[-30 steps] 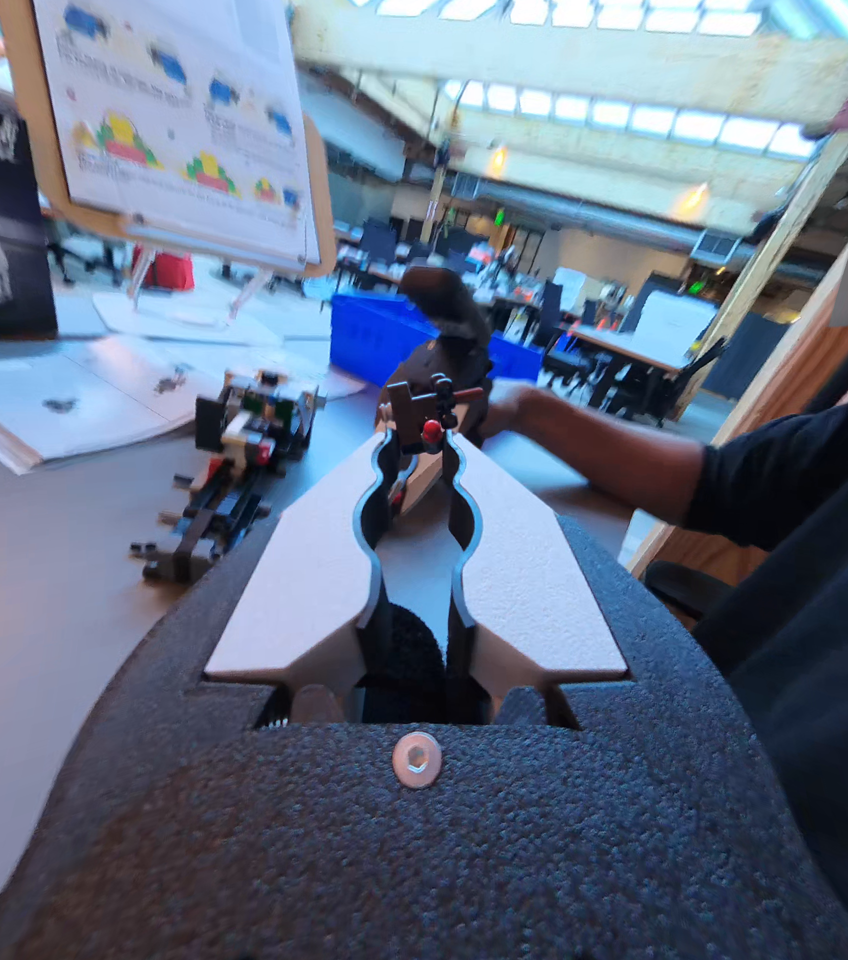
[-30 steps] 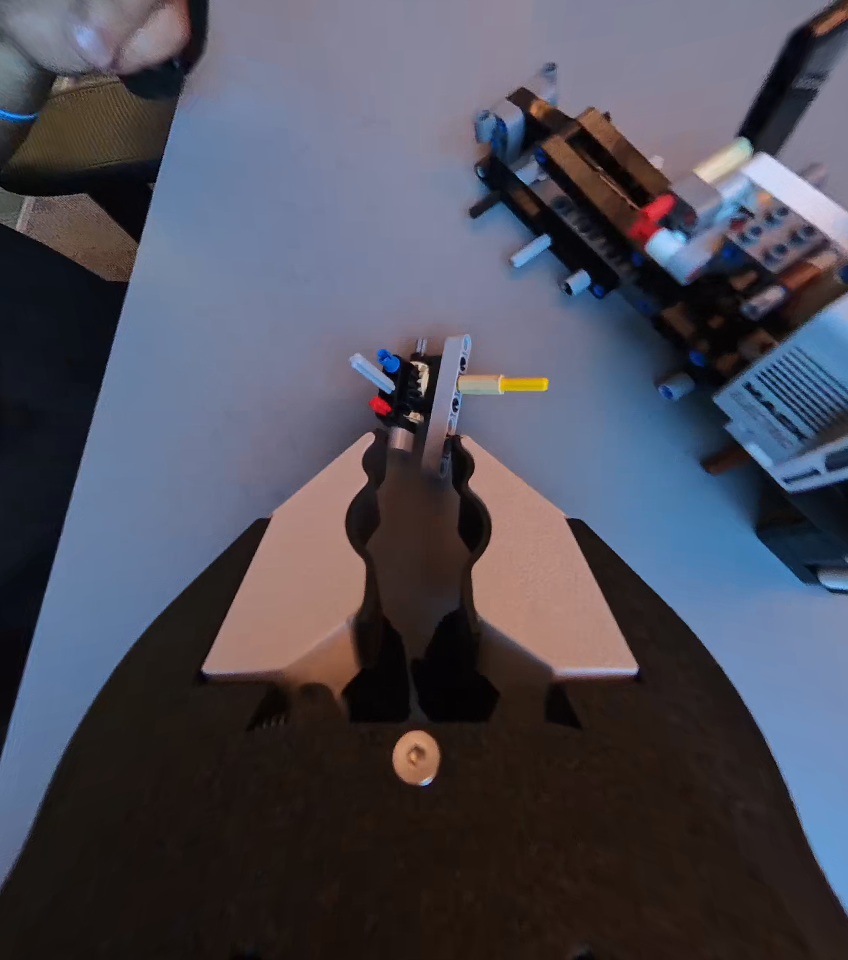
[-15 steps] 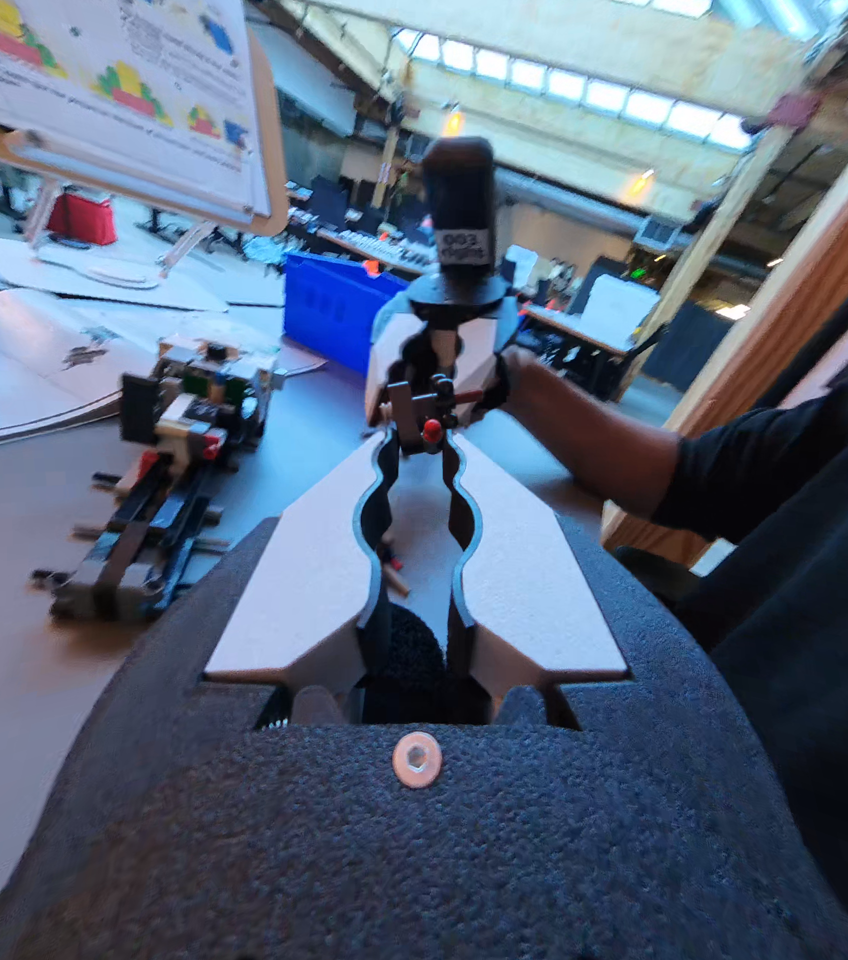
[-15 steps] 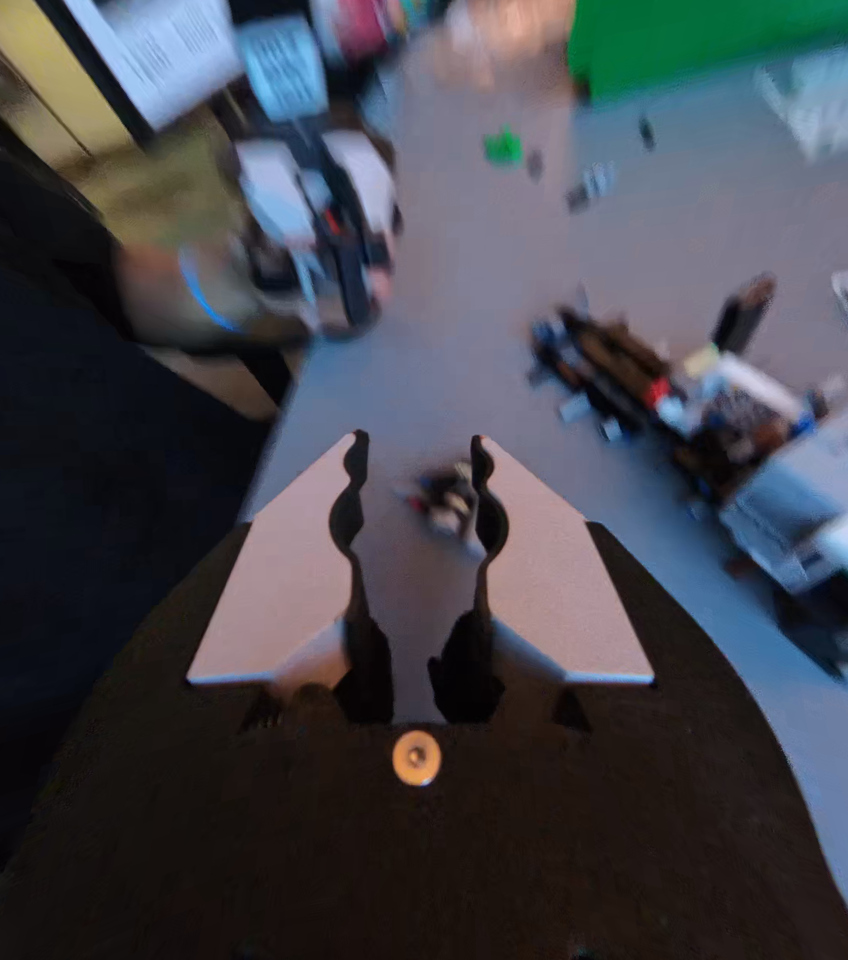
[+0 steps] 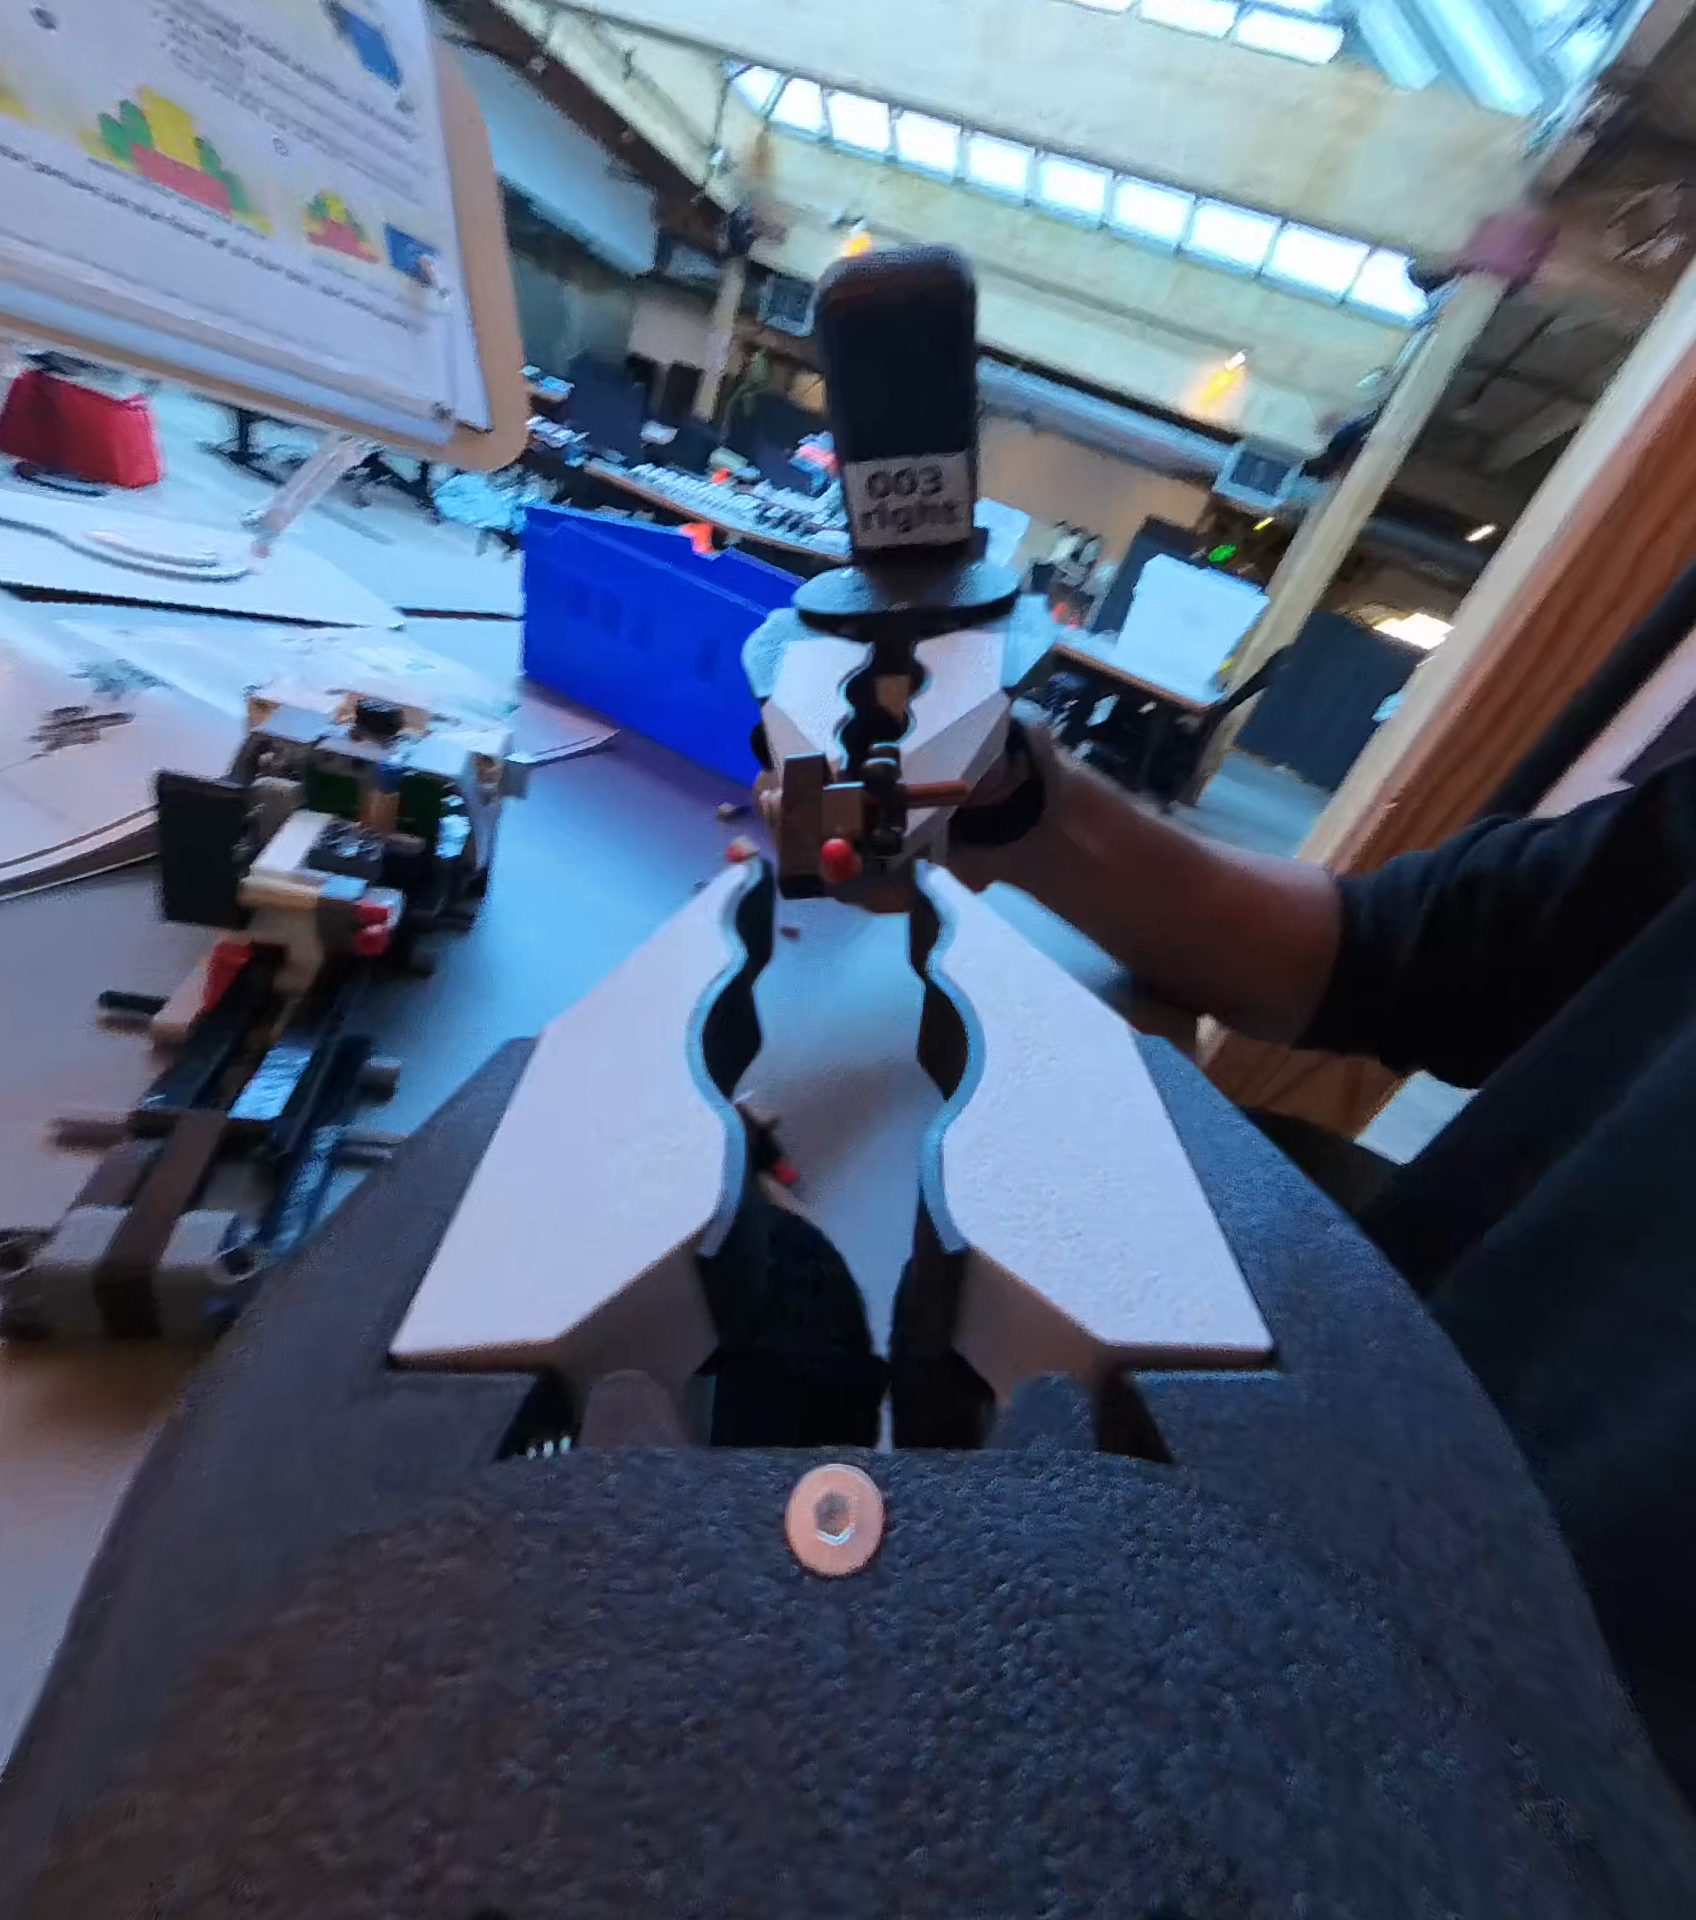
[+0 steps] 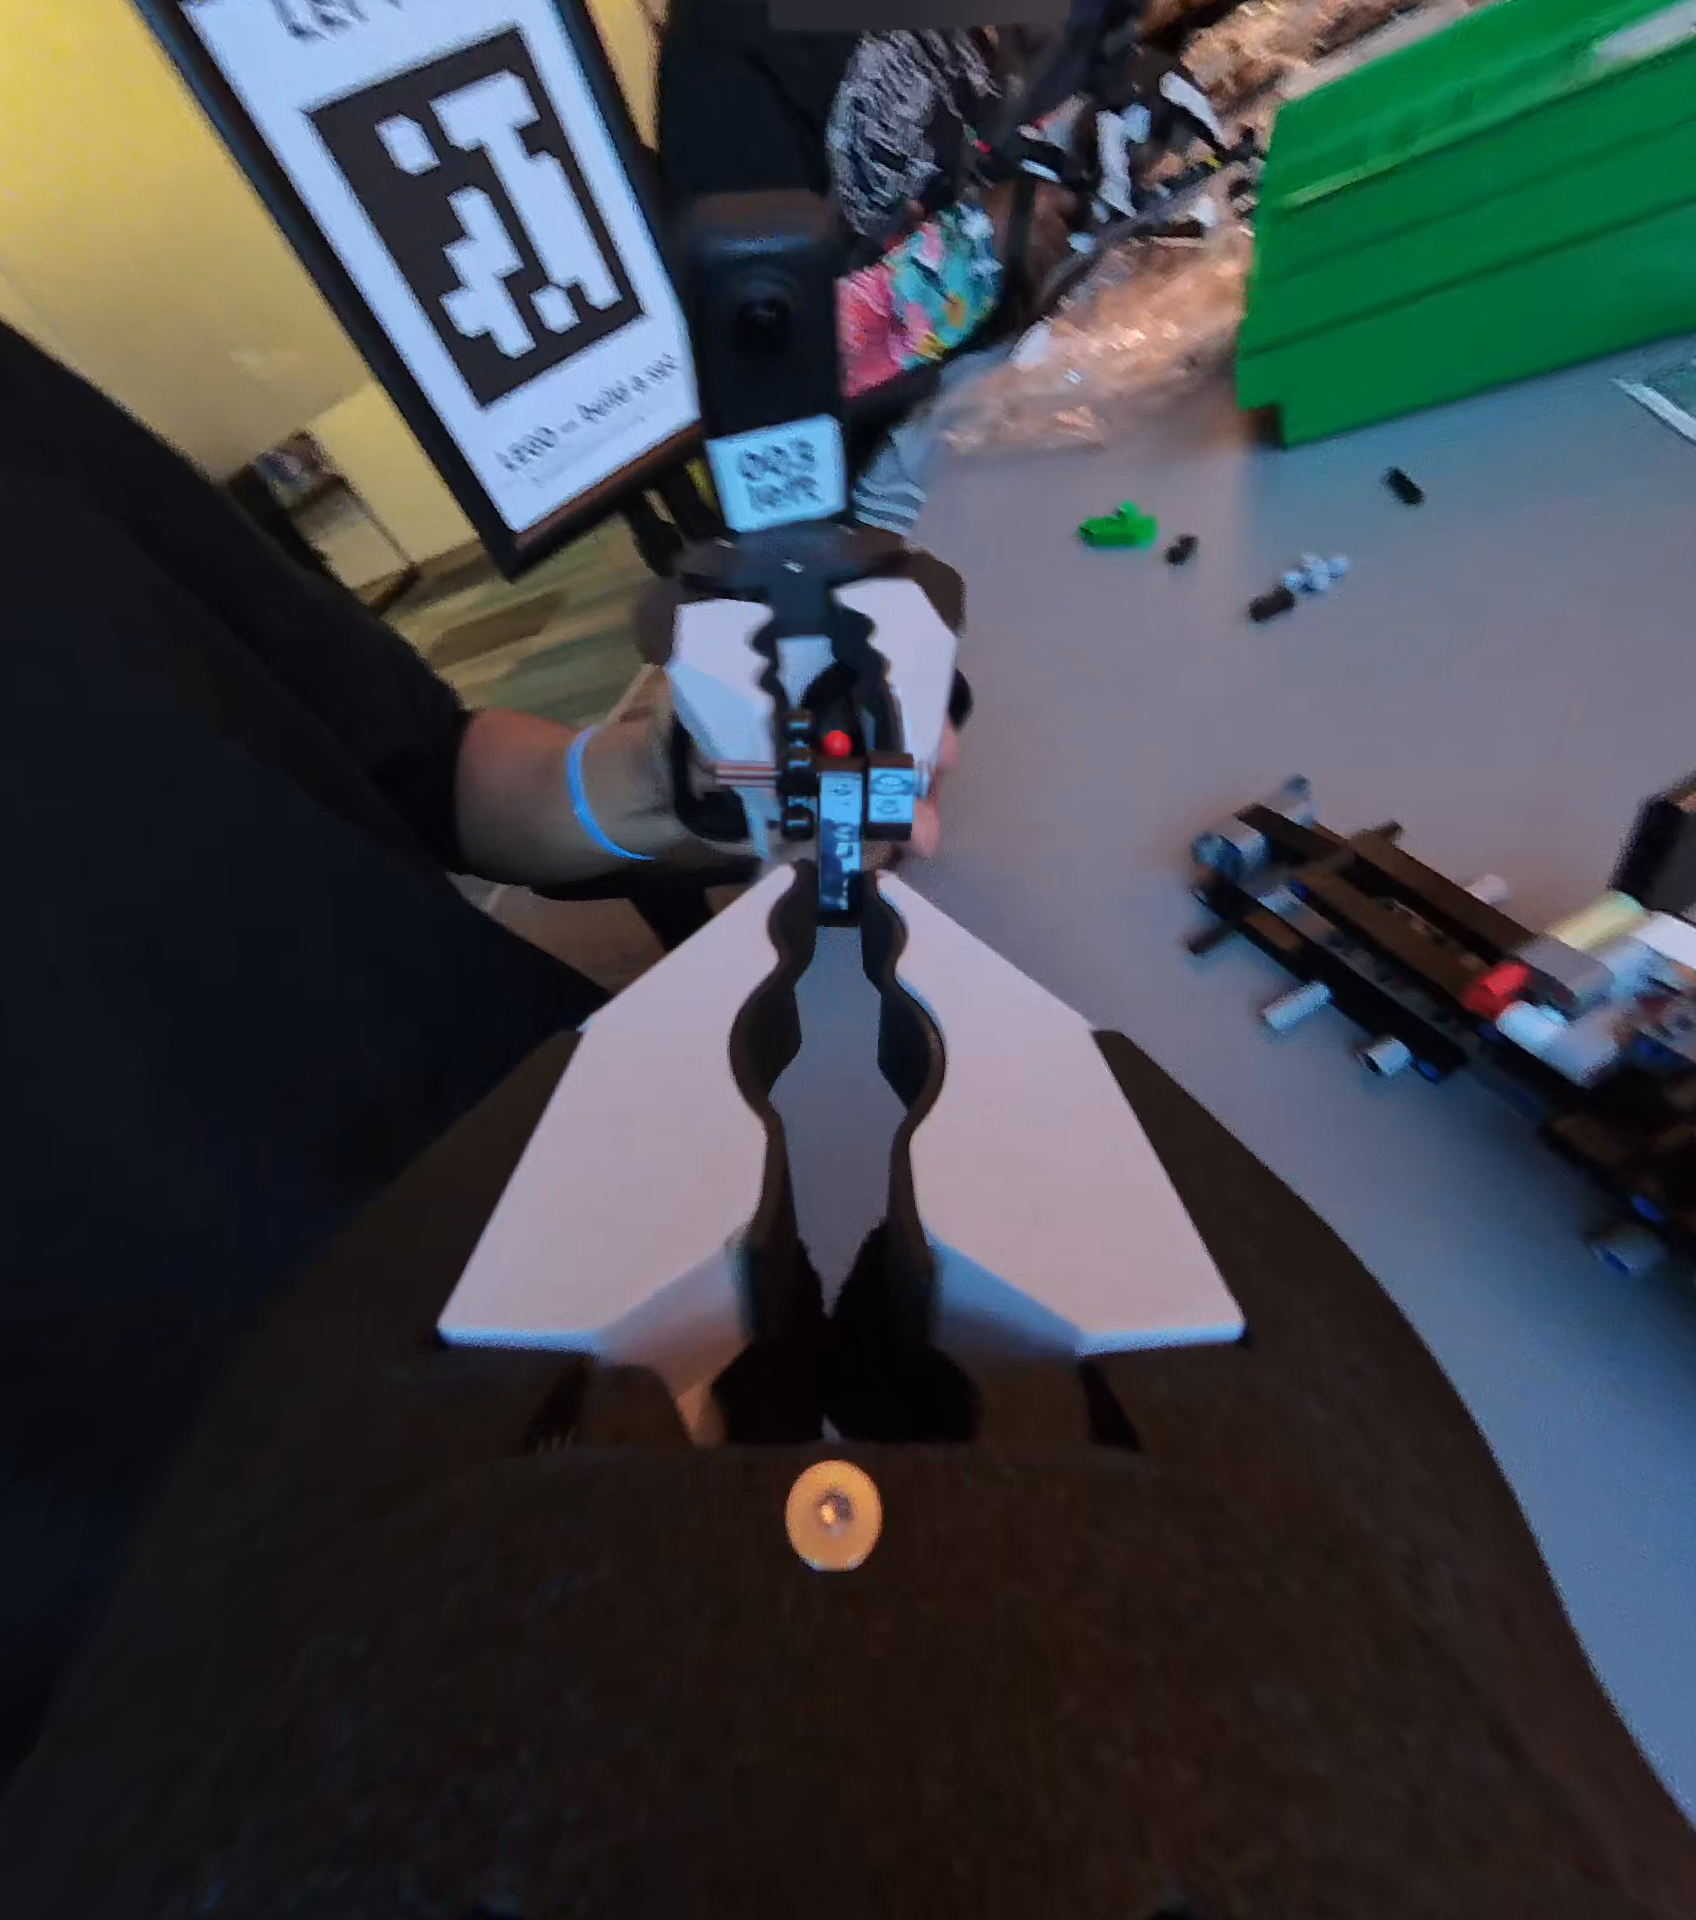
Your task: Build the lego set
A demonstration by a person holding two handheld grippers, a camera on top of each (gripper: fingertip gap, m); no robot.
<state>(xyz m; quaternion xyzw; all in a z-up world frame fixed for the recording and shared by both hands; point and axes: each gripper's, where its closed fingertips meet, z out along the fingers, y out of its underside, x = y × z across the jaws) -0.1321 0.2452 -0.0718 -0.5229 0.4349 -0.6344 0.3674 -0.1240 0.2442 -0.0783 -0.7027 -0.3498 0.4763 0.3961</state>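
Your right gripper (image 6: 836,883), its white fingers drawn narrow at the tips, pinches the lower end of the small black and grey lego sub-assembly with a red pin (image 6: 839,795) and holds it in the air above the grey table (image 6: 1187,748). Your left gripper (image 5: 842,883) faces it with its jaws spread wider than the piece. In the right wrist view its tips sit right at the far side of the sub-assembly, but you cannot tell whether they touch it. The two grippers point at each other, tip to tip.

The long black lego chassis with grey and white blocks (image 5: 231,997) lies on the table, well apart from the held piece, beside the open instruction booklet (image 5: 2,748). A few loose small lego pieces (image 6: 1280,592) lie farther off, near the green bin (image 6: 1509,208).

Motion blur smears the chassis, and the frame edge cuts off its end in the right wrist view. The studs and pins of the held piece are too small to sort out.
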